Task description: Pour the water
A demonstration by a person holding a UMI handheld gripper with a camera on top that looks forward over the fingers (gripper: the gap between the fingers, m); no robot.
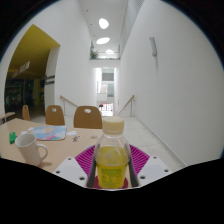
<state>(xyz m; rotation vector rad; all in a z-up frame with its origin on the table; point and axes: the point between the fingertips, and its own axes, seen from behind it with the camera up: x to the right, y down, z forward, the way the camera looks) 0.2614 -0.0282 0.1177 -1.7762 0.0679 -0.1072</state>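
Fingers [112, 170] clamp bottle [111, 155] | mug [30, 150] near table [60, 150] edge

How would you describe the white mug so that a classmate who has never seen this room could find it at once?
Start at the long wooden table with two wooden chairs behind it. The white mug stands on it, left of the gripper, whose fingers grip a bottle of yellow liquid. Unlike the tall clear bottle, it is short, opaque white and has a side handle.
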